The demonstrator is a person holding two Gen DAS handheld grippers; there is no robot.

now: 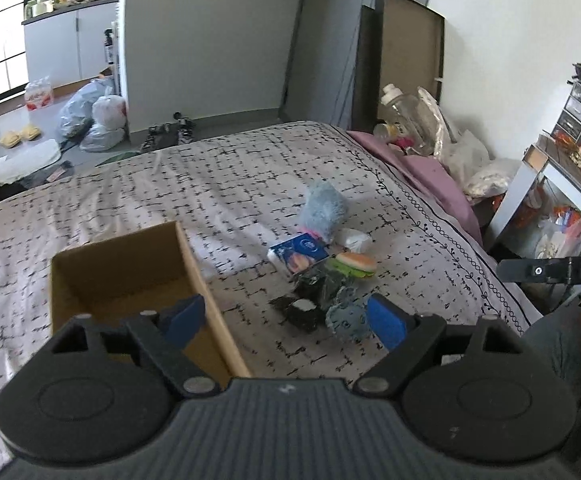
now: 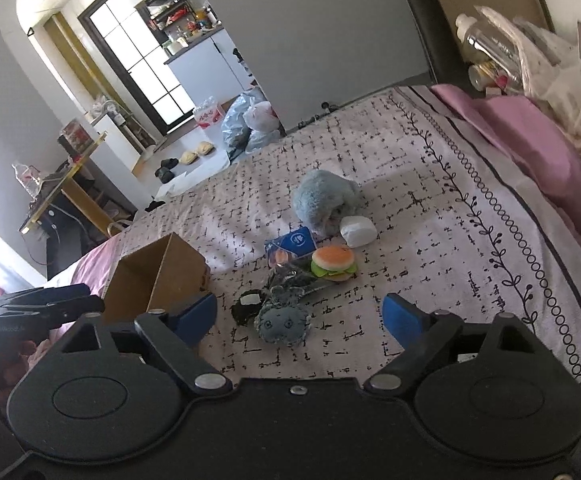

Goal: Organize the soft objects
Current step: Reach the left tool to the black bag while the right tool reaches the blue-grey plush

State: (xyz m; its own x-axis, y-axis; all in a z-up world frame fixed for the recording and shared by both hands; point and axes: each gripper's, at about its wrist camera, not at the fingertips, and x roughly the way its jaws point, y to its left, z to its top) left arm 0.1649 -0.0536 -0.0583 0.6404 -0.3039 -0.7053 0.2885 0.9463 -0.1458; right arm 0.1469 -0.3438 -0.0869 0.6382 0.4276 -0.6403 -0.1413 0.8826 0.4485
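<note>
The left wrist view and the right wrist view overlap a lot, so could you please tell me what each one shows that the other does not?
Only the left wrist view looks down into the cardboard box, which appears empty, and shows the white shelf unit beside the bed. Only the right wrist view shows the wooden desk and the arched doorway. Both show the blue plush, burger toy, blue packet, white pad, small grey round plush and each open hand-held gripper.
</note>
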